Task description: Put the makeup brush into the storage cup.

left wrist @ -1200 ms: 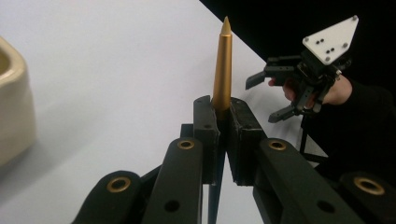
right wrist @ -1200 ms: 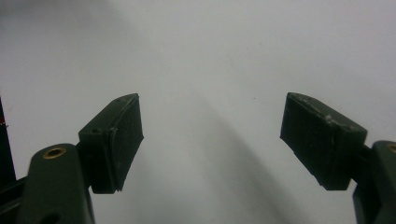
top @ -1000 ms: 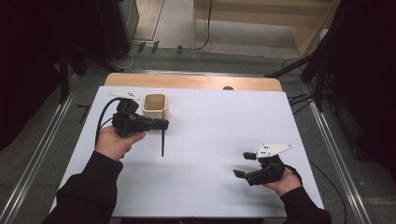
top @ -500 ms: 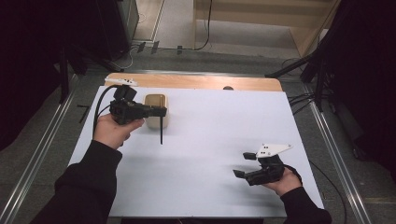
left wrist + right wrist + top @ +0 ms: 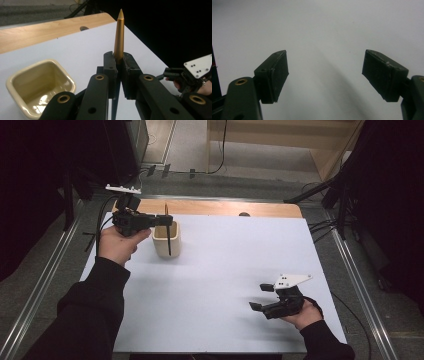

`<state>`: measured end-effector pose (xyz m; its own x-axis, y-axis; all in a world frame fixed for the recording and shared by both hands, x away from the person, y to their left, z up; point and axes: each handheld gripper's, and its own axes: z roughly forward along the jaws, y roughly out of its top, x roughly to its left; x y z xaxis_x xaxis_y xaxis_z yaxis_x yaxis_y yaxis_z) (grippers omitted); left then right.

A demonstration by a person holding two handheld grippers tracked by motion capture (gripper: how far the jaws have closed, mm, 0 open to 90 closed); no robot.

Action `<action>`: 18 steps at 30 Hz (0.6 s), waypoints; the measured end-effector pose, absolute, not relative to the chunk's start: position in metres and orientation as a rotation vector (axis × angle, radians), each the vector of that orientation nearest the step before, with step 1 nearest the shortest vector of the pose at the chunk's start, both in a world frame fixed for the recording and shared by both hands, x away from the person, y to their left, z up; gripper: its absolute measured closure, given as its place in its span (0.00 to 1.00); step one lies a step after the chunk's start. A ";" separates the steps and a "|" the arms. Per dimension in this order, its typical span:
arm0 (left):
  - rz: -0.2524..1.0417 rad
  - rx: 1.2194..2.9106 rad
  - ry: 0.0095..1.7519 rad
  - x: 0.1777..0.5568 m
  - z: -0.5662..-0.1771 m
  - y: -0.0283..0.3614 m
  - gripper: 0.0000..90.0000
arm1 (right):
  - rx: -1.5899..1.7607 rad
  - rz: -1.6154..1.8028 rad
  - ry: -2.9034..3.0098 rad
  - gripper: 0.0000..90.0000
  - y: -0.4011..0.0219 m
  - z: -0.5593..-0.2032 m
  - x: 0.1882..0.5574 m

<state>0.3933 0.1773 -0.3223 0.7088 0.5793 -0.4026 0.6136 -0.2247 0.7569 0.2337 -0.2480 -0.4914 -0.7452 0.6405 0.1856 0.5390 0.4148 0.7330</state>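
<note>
One white table top (image 5: 220,285) — wooden far edge (image 5: 225,208), dark surroundings.

The white-covered wooden desk (image 5: 225,270) is viewed from above and in front, looking down. The cream square ceramic cup (image 5: 40,85) (also seen from above (image 5: 166,240)) is caught close by the left tool's camera. The right tool's camera is held close to the white surface.

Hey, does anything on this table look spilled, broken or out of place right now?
Nothing stands out. The left gripper holds a pen upright beside the cream cup, which stands upright and looks empty. The right gripper rests open, low over the white table. No spills or damage show.
</note>
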 end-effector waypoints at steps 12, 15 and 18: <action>0.029 1.840 0.949 0.411 -0.306 0.185 0.93 | 1.056 1.241 2.543 0.24 -0.247 -0.492 0.234; 0.056 1.841 0.964 0.416 -0.306 0.185 0.93 | 1.057 1.241 2.544 0.24 -0.247 -0.492 0.234; 0.082 1.831 0.980 0.421 -0.307 0.186 0.93 | 1.055 1.243 2.544 0.24 -0.247 -0.492 0.234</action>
<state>0.4208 0.1862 -0.3069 0.6672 0.6518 -0.3605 0.5827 -0.1553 0.7977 0.2340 -0.2467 -0.4918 -0.7499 0.6351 0.1852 0.5363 0.4197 0.7323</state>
